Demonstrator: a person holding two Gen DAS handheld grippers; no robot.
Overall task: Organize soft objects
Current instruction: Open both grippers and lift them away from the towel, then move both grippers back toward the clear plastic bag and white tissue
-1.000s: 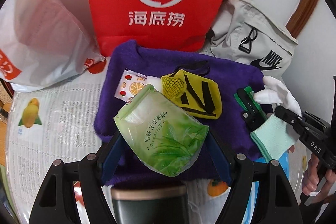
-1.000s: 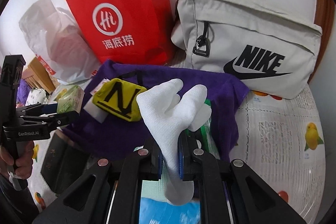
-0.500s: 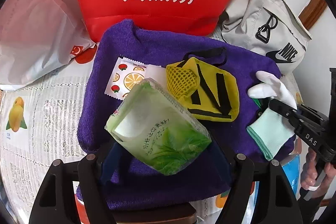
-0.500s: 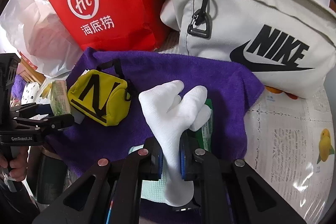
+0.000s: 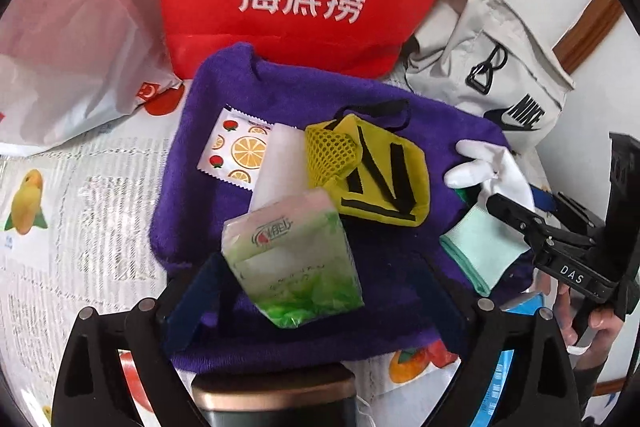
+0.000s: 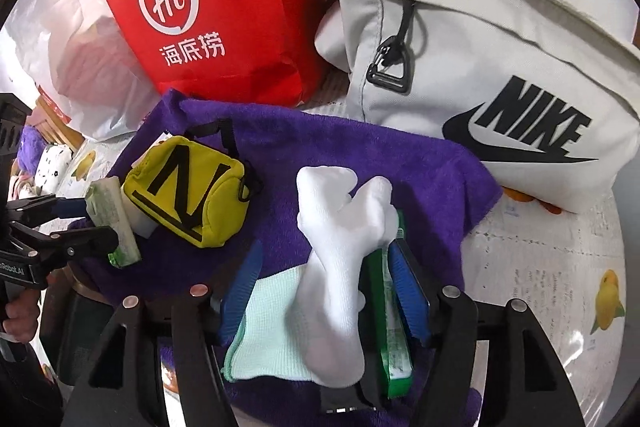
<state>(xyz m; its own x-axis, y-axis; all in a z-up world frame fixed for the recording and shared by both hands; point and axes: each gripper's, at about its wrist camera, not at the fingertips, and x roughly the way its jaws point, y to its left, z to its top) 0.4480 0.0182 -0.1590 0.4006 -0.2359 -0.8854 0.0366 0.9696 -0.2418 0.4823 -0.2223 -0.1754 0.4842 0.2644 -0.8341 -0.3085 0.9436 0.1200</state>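
We hold our left gripper [image 5: 316,287] over the purple towel [image 5: 280,99], and its jaws are opening. The green tissue pack [image 5: 292,259] sits between the blue pads [image 5: 200,291] with a gap on either side, so nothing presses on it; its top end leans toward the yellow pouch [image 5: 380,179]. Just left of the pouch, a fruit-printed sachet [image 5: 236,151] lies flat on the towel.

Our right gripper [image 6: 324,291] is opening as well. The white sock [image 6: 340,255] stands between its blue pads [image 6: 240,291], no longer pinched, its toe end resting on the towel. Beneath it lie a pale mint cloth [image 6: 268,339] and a green packet [image 6: 392,339], both touching the sock.

Behind the towel stand a red paper bag [image 6: 224,7] and a grey Nike bag [image 6: 500,67], with a white plastic bag [image 5: 68,59] at the left. Everything rests on a tablecloth with fruit pictures [image 6: 560,267].
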